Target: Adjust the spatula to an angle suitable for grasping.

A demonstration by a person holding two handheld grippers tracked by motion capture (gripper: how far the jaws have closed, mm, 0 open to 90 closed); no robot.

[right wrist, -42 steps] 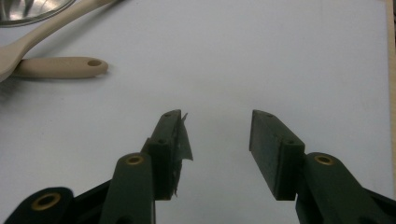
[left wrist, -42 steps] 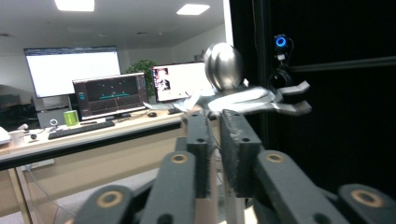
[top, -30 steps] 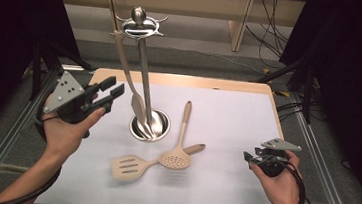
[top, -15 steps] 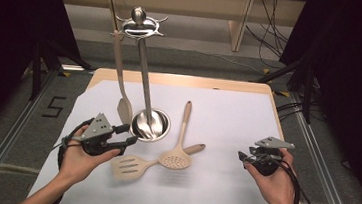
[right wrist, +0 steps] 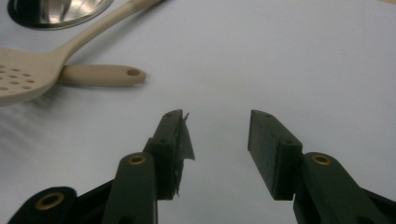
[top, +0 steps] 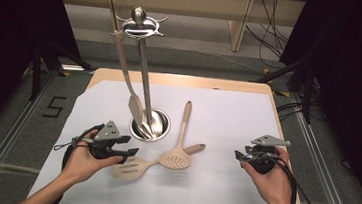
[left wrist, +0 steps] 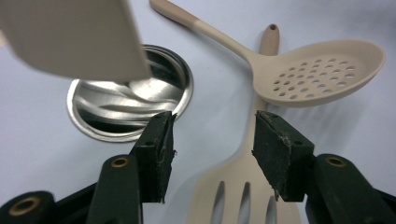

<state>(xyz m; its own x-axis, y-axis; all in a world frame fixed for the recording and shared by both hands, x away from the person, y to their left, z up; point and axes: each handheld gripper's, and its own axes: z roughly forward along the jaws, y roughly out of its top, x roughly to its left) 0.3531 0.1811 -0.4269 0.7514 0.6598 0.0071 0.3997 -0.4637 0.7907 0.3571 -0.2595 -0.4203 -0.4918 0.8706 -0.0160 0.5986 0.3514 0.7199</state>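
One readable mark: a black numeral "5" (top: pixel 53 107) is showing on the grey floor (top: pixel 15 131), just left of the table (top: pixel 251 86), between its edge & the metal rail (top: pixel 12 138). It's sitting upright as seen from the person's side in the high view. No brand, label or other writing is showing on anything else.

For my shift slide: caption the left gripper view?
Left gripper, jaws open, poised over the slotted spatula, beside the skimmer and steel stand base.
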